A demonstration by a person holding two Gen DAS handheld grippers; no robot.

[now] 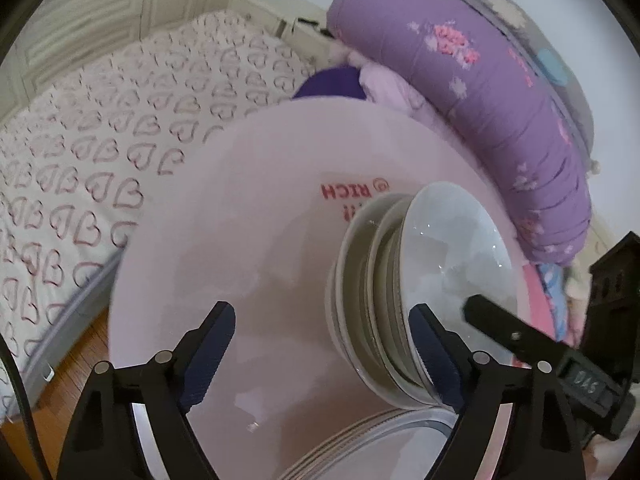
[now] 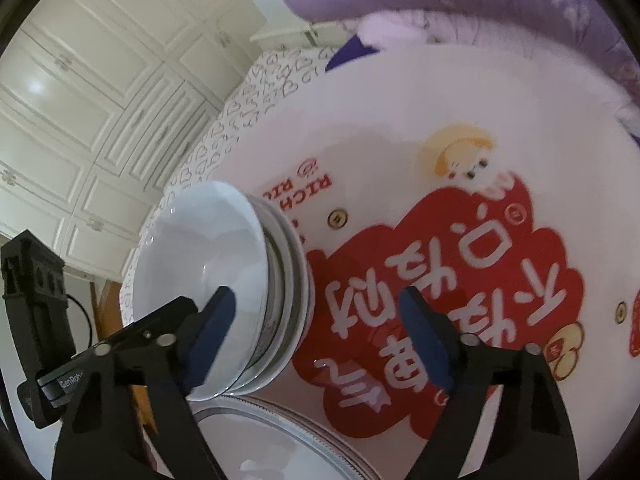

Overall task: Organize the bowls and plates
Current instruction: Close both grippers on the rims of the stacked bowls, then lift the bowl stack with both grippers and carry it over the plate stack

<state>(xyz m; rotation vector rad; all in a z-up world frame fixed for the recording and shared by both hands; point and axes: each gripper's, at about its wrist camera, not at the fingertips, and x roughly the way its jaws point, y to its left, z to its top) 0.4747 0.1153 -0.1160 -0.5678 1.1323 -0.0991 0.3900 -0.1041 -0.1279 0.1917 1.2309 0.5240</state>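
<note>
Round white tabletop (image 1: 224, 248), printed with a red graphic (image 2: 460, 280) and red lettering (image 1: 352, 196); set beside a bed with a heart-patterned sheet (image 1: 104, 152) and a rolled purple quilt (image 1: 500, 92).

Stack of white bowls (image 1: 404, 304): stands on the tabletop, well in from the far edge, top bowl empty. In the right wrist view the same stack (image 2: 224, 280) sits at the left edge of the red graphic.

Stack of plates (image 1: 384, 444): white with grey rim bands, at the near edge of the tabletop, just beside the bowls on the near side and partly cut off by the frame. Contact between the two stacks cannot be told. Seen also in the right wrist view (image 2: 280, 440).

Left gripper (image 1: 324, 348): jaws wide apart, nothing clamped. Right-hand pad (image 1: 432, 352) overlaps the near rim of the bowl stack in the view; whether touching cannot be told. Left-hand pad over bare tabletop.

Right gripper (image 2: 324, 340): jaws wide apart, nothing clamped. Left-hand pad (image 2: 212, 336) in front of the top bowl's rim; contact cannot be told. Right-hand pad over the red graphic.

White panelled wardrobe doors (image 2: 92, 112) beyond the bed.
</note>
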